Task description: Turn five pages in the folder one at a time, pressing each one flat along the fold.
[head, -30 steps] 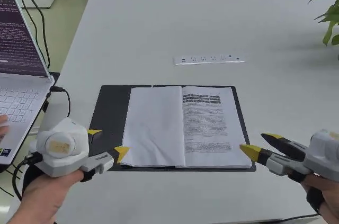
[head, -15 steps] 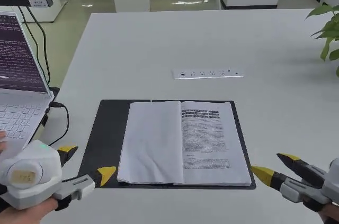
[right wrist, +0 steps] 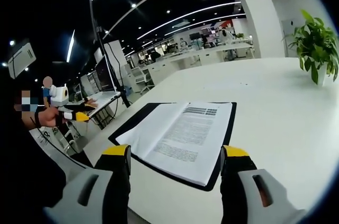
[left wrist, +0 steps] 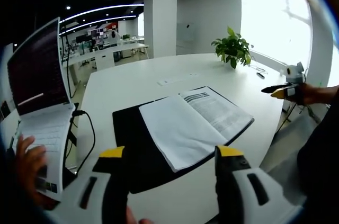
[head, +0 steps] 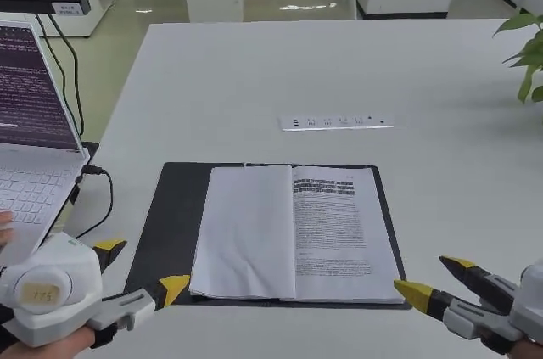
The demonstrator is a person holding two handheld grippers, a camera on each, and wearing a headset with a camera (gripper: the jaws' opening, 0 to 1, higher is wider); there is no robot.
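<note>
Head view: folder (head: 174,215) lies open and flat, blank page (head: 242,227) left of its fold, printed page (head: 335,223) right. Left gripper (head: 142,267) waits off the folder's near-left corner and right gripper (head: 437,278) off its near-right corner.

Left gripper view: jaws spread wide, empty, folder ahead.

Right gripper view: jaws likewise spread and empty, facing the printed page, probably to lift its free edge.

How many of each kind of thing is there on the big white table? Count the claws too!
Black open folder with white pages: 1
Silver laptop: 1
Long white power strip: 1
Green leafy plant: 1
Yellow-tipped claws: 2, left claw and right claw
Total: 6
</note>
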